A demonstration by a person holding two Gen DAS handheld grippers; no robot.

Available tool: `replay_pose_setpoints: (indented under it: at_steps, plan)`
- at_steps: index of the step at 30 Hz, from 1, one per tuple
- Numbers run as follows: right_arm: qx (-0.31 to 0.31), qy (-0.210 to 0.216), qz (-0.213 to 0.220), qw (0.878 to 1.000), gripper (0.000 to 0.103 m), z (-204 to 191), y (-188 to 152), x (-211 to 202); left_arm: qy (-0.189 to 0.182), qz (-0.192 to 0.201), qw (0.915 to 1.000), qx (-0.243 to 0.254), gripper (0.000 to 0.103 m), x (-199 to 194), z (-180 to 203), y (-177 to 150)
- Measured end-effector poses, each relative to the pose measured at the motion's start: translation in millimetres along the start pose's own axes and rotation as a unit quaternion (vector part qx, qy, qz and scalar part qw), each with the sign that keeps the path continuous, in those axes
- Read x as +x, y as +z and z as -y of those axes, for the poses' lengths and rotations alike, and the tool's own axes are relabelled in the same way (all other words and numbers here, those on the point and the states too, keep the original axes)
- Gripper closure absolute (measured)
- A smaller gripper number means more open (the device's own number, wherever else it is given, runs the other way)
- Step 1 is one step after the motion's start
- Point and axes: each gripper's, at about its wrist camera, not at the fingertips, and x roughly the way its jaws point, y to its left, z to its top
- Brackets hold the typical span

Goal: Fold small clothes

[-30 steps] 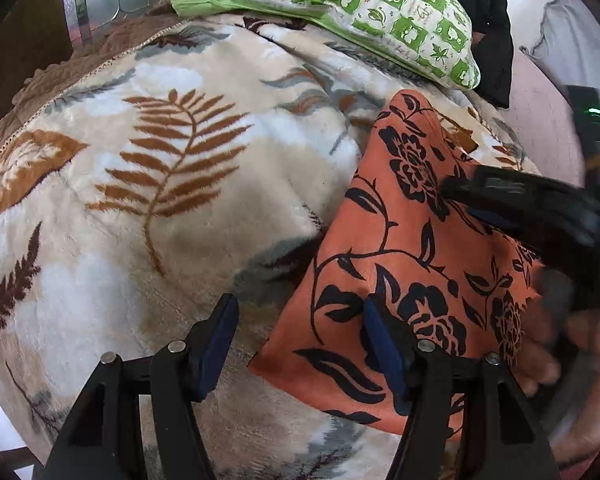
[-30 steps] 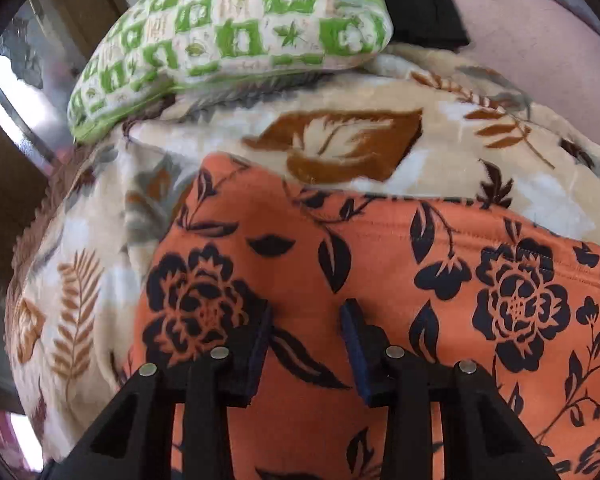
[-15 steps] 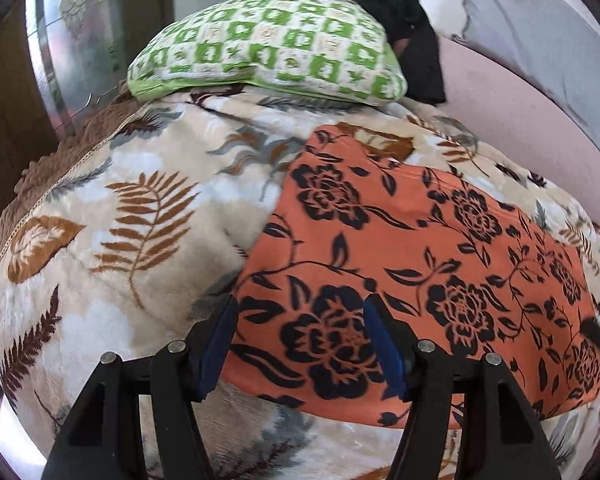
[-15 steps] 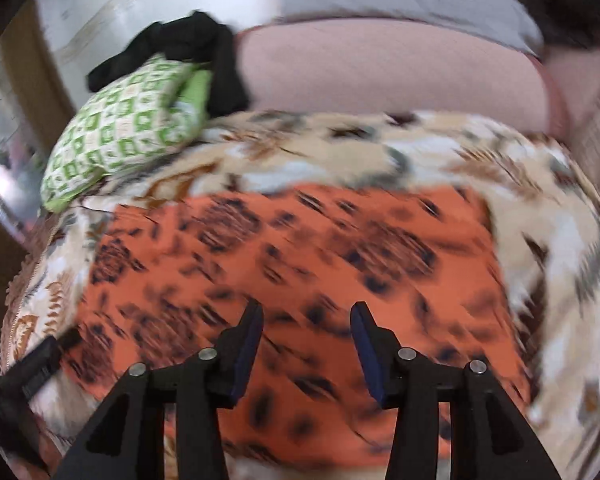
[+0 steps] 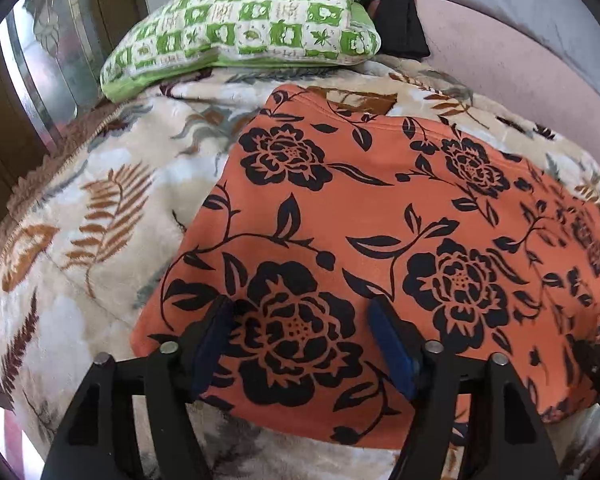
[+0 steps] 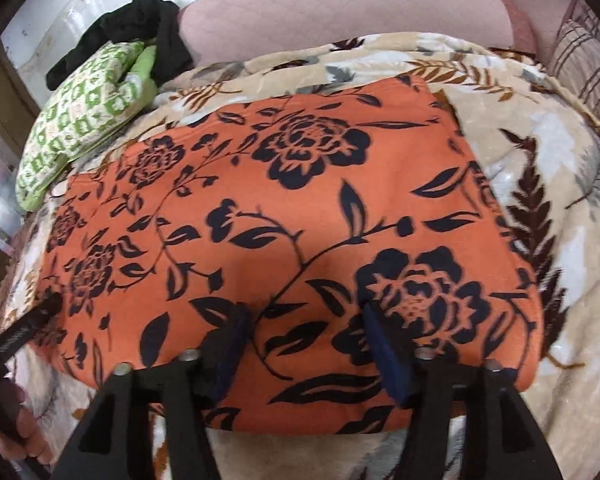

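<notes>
Now the left gripper and right gripper hover spread, jaws just widened, over the flat orange garment — next, pinch its 6 o'clock edge.

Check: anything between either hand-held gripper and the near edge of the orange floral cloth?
Nothing visible. The left hand-held gripper and right hand-held gripper both sit open right above the near edge of the orange floral cloth, jaws just opened wider, nothing clamped. The green pillow and black garment lie beyond its far edge.
</notes>
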Motion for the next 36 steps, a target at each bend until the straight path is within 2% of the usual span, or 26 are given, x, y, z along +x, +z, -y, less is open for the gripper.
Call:
replay_pose_setpoints:
  at_steps: [3, 13, 33, 34, 36]
  plan:
    - [-0.020, -0.004, 0.002, 1.000, 0.026, -9.0, -3.4, 4.4, 0.011, 0.005, 0.9998, 0.012, 0.023, 3.3, 2.1, -2.0]
    - [-0.022, -0.007, 0.014, 1.000, 0.025, -11.4, -6.0, 3.2, 0.009, 0.029, 0.9994, 0.018, 0.009, 8.7, -5.5, -7.3]
    - [-0.020, -0.016, 0.025, 0.999, 0.022, -14.8, -3.7, 1.7, -0.007, 0.026, 0.9993, 0.025, 0.007, 6.7, -9.9, -4.4]
    - [-0.016, -0.011, 0.030, 0.999, 0.022, -14.2, -2.5, -2.3, -0.002, 0.030, 0.9993, 0.024, 0.007, 2.9, -9.4, -3.2]
    - [-0.007, -0.003, 0.051, 0.999, 0.022, -11.2, 0.6, -13.0, -0.006, 0.067, 0.9971, 0.036, 0.007, -14.7, -4.1, -1.3]
